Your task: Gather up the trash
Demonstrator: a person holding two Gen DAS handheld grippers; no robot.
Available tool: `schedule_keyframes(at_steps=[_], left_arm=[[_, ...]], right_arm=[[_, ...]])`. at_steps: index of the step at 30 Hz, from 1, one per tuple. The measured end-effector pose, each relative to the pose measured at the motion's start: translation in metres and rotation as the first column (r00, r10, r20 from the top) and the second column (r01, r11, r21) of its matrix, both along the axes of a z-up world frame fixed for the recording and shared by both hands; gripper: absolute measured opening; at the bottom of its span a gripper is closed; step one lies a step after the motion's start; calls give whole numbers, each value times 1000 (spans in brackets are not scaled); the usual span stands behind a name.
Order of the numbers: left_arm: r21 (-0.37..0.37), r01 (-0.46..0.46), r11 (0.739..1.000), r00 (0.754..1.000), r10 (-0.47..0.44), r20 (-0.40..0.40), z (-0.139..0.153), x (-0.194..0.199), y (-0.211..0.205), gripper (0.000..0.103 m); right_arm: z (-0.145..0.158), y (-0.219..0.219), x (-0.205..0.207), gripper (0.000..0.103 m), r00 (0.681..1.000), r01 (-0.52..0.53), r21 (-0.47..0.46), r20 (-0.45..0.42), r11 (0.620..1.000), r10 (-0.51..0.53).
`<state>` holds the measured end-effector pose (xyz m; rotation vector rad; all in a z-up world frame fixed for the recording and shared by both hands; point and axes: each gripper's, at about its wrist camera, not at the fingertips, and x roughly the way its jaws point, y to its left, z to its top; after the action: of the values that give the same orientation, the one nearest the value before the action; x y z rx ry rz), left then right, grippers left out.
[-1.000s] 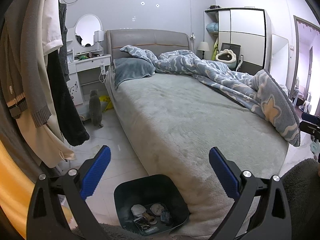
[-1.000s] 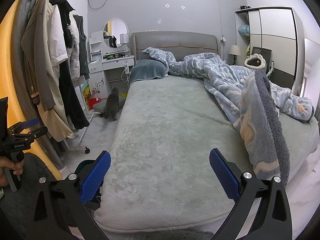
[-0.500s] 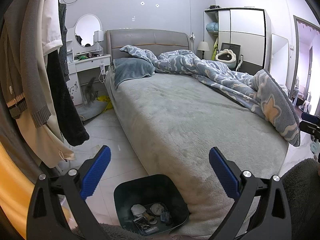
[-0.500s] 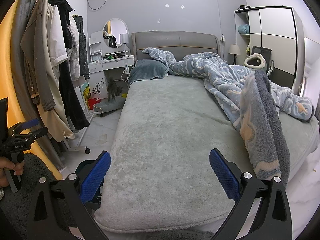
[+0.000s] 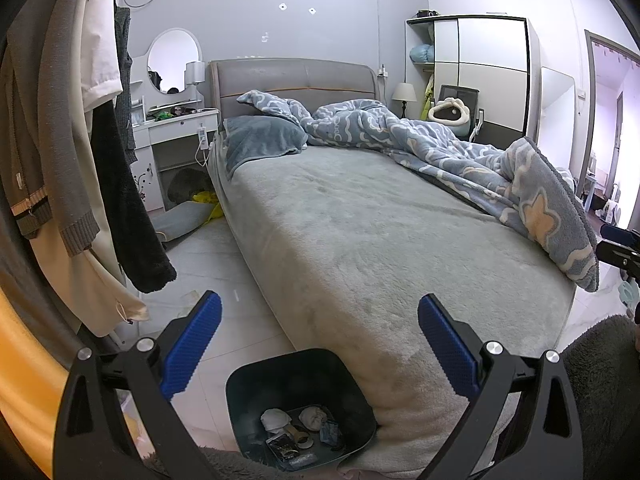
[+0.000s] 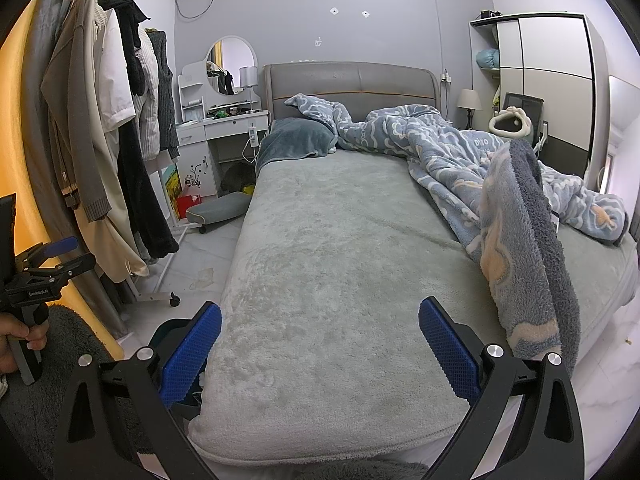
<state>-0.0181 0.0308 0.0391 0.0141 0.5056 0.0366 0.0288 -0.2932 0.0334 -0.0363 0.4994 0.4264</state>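
The bin (image 5: pixel 300 404) sits on the floor, right against the bed's (image 5: pixel 380 240) near corner. Some trash (image 5: pixel 298 430) lies at its bottom: white balls of paper and small wrappers. A scrap (image 6: pixel 204 278) lies on the floor near the rack (image 6: pixel 160 280); it may be trash too, but it is too small to tell.

The left gripper (image 5: pixel 319 350) hangs over the bin, wide apart, with nothing in it. The right gripper (image 6: pixel 320 350) hangs over the bed, wide apart and empty too.

What could go wrong? The coats (image 5: pixel 60 140) hang low by the scrap, so a reach there could snag a sleeve. A bump could tip the bin and spill it. The blanket (image 6: pixel 520 220) could hide trash, so some may get missed.
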Motion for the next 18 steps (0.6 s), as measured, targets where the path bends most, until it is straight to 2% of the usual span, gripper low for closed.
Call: schedule_keyframes(at_steps=[18], left_arm=[[1, 6, 1000, 1000, -6, -2, 0, -2, -3, 100]], right_arm=[[0, 0, 0, 100, 1000, 1, 0, -1, 1000, -1]])
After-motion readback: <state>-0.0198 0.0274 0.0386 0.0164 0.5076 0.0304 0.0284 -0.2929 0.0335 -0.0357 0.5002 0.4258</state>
